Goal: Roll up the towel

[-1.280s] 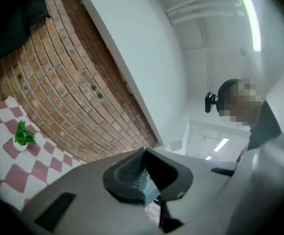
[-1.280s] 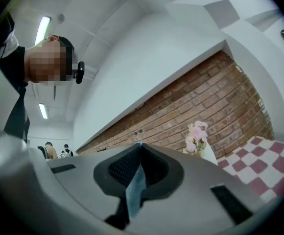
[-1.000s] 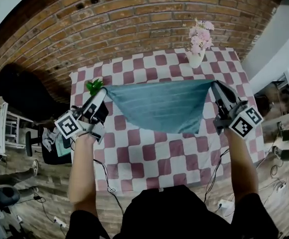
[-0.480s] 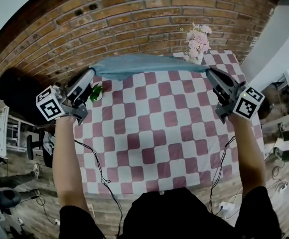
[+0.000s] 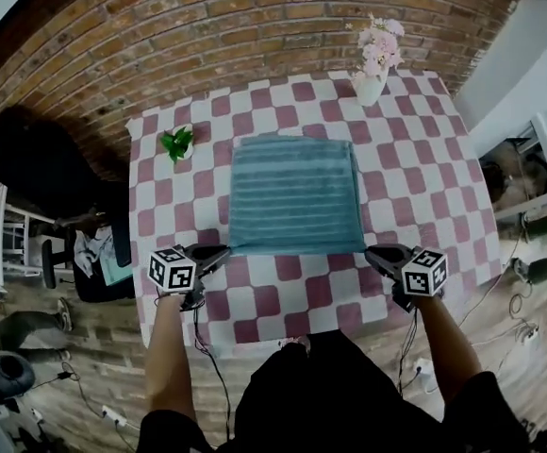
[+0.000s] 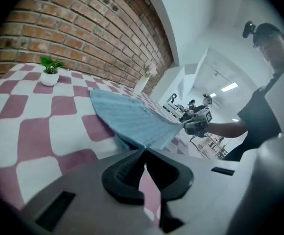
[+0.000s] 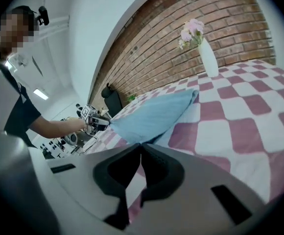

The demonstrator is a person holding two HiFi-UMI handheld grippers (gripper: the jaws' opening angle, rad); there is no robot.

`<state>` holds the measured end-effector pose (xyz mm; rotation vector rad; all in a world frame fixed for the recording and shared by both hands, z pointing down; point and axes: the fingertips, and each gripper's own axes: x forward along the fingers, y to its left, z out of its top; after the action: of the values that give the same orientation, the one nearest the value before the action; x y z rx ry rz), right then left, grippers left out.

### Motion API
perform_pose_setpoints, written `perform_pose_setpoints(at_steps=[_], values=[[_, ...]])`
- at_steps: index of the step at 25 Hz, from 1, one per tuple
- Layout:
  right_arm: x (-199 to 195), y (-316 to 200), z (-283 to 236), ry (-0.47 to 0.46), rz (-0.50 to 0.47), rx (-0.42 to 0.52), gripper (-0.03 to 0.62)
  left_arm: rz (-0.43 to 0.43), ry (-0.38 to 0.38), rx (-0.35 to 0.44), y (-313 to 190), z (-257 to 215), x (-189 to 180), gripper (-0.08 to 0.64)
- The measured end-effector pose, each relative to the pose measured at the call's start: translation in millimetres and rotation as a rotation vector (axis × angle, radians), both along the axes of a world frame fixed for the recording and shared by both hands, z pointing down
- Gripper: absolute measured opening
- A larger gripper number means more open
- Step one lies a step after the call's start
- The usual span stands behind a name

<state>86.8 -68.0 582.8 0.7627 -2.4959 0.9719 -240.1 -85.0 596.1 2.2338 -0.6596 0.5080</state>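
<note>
Left gripper (image 5: pixel 224 250) was clenched on the near-left corner of the towel (image 5: pixel 295 194), jaws pinched tight with the cloth running straight into the tips. Right gripper (image 5: pixel 370 252), same story, was clamped on the near-right corner. Both sat low at the near edge of the towel, pointing inward toward each other.

Change: a second before, I had the towel hanging in the air between the two grippers. Half a second before, it was stretched out high over the far side of the table (image 5: pixel 415 159). Now it lay flat on the checked cloth, spread as a neat rectangle in the middle, far edge toward the brick wall. The small potted plant (image 5: pixel 177 143) was just off its far-left corner and the flower vase (image 5: pixel 372 88) stood clear beyond the far-right one.

My read: the spread-out was done and no roll had started. The near edge was already in grip, so turning it over onto the towel looked like the next step.
</note>
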Motion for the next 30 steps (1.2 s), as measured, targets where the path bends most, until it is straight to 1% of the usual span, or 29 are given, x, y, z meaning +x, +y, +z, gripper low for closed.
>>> perform_pose_setpoints(at_steps=[3, 6, 8, 10, 13, 16, 17, 18, 19, 20, 21, 22, 23, 25, 26, 28, 30], values=[[-13, 44, 7, 0.021, 0.016, -0.006, 0.008, -0.003, -0.041, 0.053, 23, 4, -11, 0.015], [-28, 80, 13, 0.071, 0.0, 0.014, 0.008, 0.044, -0.114, 0.093, 38, 7, -26, 0.015], [-44, 105, 14, 0.091, -0.028, 0.028, 0.008, 0.048, -0.154, 0.102, 41, 9, -42, 0.015], [-70, 131, 12, 0.109, -0.09, 0.056, 0.008, 0.039, -0.218, 0.124, 39, 10, -62, 0.015], [-127, 167, 7, 0.139, -0.237, 0.149, 0.008, 0.047, -0.369, 0.181, 30, 13, -97, 0.015], [-183, 195, 11, 0.156, -0.37, 0.192, 0.011, 0.015, -0.451, 0.213, 15, 13, -124, 0.017], [-194, 203, 14, 0.168, -0.411, 0.198, 0.034, -0.004, -0.48, 0.22, 12, 14, -132, 0.023], [-200, 208, 16, 0.181, -0.441, 0.206, 0.1, -0.026, -0.51, 0.225, 12, 16, -138, 0.054], [-200, 210, 16, 0.193, -0.455, 0.222, 0.166, -0.05, -0.534, 0.231, 14, 17, -143, 0.142], [-194, 207, 13, 0.203, -0.454, 0.247, 0.181, -0.077, -0.547, 0.242, 17, 17, -146, 0.24], [-184, 200, 9, 0.216, -0.443, 0.28, 0.184, -0.107, -0.552, 0.264, 23, 13, -147, 0.31], [-171, 189, 4, 0.235, -0.429, 0.317, 0.184, -0.137, -0.549, 0.294, 31, 7, -145, 0.33], [-157, 177, 0, 0.265, -0.417, 0.356, 0.184, -0.161, -0.54, 0.326, 41, -1, -140, 0.334], [-127, 146, -4, 0.354, -0.416, 0.435, 0.184, -0.182, -0.512, 0.374, 64, -15, -121, 0.339], [-112, 129, -4, 0.41, -0.43, 0.472, 0.184, -0.183, -0.499, 0.386, 76, -20, -107, 0.341], [-83, 99, -2, 0.542, -0.494, 0.539, 0.184, -0.197, -0.46, 0.39, 99, -28, -82, 0.345], [-59, 76, 1, 0.675, -0.598, 0.608, 0.184, -0.247, -0.413, 0.379, 118, -36, -64, 0.337]])
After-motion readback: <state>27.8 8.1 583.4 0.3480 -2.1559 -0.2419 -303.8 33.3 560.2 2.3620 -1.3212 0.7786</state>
